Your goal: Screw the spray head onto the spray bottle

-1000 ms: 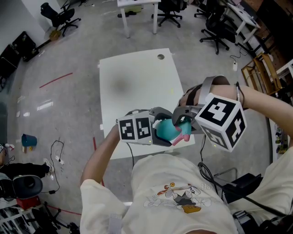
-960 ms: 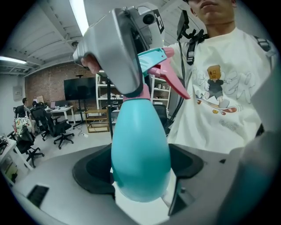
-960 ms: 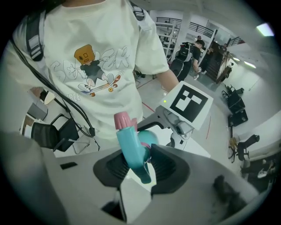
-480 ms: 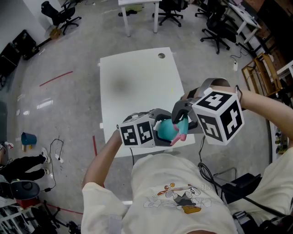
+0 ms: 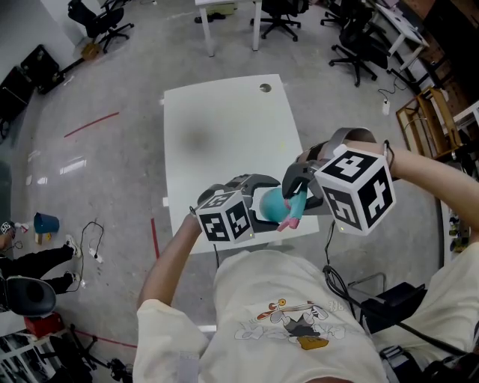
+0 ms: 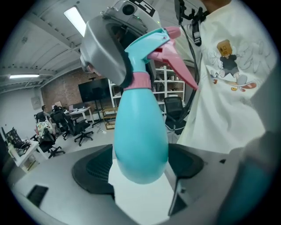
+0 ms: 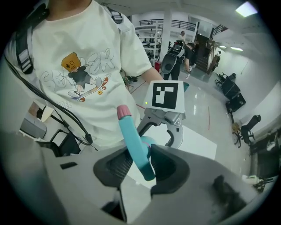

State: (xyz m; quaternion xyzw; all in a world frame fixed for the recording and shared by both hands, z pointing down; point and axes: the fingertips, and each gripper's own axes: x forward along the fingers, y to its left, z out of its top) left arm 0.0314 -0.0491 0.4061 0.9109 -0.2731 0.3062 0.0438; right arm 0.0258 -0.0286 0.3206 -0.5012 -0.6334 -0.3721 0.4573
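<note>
A teal spray bottle (image 5: 271, 206) is held in the air over the near edge of the white table (image 5: 224, 135). My left gripper (image 5: 262, 203) is shut on its rounded body (image 6: 140, 136). The teal spray head (image 6: 147, 41), with pink trigger (image 6: 175, 66) and pink collar (image 6: 138, 81), sits on the bottle's neck. My right gripper (image 5: 294, 196) is shut on that spray head (image 7: 134, 140) from above, pads on both sides, with the pink nozzle (image 7: 123, 112) sticking out past the jaws. The left gripper's marker cube (image 7: 164, 96) shows beyond it.
The person's white printed shirt (image 5: 288, 314) is right below the grippers. Office chairs (image 5: 277, 19) and desks stand on the grey floor past the table's far end. A small round hole (image 5: 264, 88) marks the table's far corner.
The left gripper has tipped and sunk a little with the bottle, its cube showing a different angle. The right gripper has rolled slightly around the spray head. Both grips are unchanged.
</note>
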